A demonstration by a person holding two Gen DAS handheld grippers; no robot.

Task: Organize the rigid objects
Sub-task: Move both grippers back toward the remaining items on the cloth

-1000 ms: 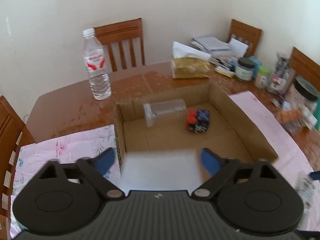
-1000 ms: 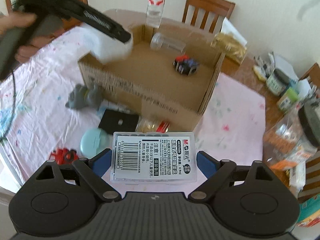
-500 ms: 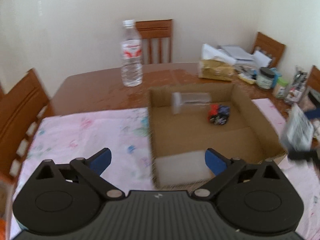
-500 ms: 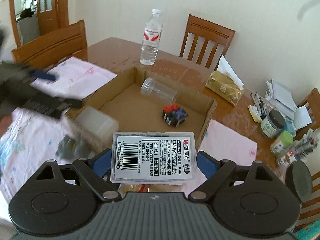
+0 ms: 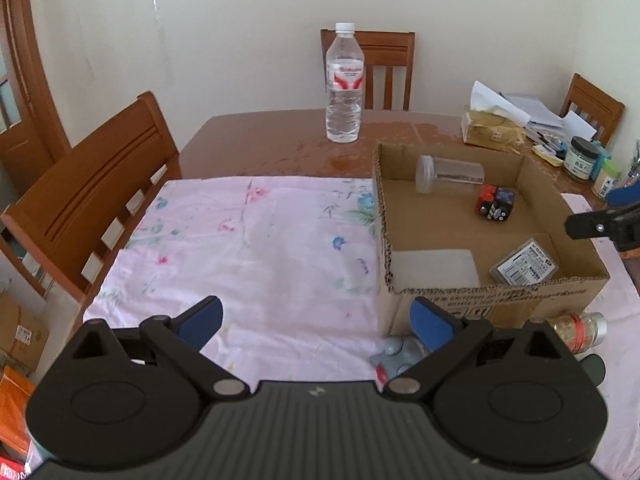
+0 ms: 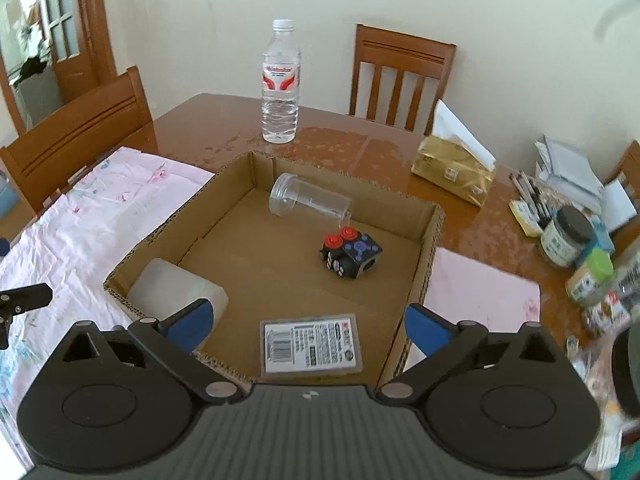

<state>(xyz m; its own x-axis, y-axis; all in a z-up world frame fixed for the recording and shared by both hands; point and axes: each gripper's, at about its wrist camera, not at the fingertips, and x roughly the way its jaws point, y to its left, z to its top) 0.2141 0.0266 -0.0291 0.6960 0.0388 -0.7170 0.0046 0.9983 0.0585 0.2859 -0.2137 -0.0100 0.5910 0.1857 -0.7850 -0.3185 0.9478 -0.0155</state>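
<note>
A cardboard box (image 6: 434, 216) stands on the table and holds a clear jar (image 6: 308, 200) on its side, a black cube toy (image 6: 352, 254) with red buttons, a white translucent container (image 6: 172, 288) in the near left corner and a flat labelled case (image 6: 311, 343). My right gripper (image 6: 308, 324) hovers over the box's near edge. Its jaws are opening, and the case lies loose on the box floor below them, untouched by the pads. Left of the box (image 5: 496, 290), my left gripper (image 5: 316, 318) is open and empty over the pink cloth (image 5: 260, 248).
A water bottle (image 6: 280, 84) stands behind the box, with a tissue pack (image 6: 452, 170) to its right. Jars and papers (image 6: 568, 232) crowd the right side. A grey toy (image 5: 400, 354) and a glitter jar (image 5: 580, 330) lie in front of the box. Wooden chairs ring the table.
The right gripper moved over the box and let go of the labelled case, which now lies inside. The left gripper drew back left, away from the white container it left there.
</note>
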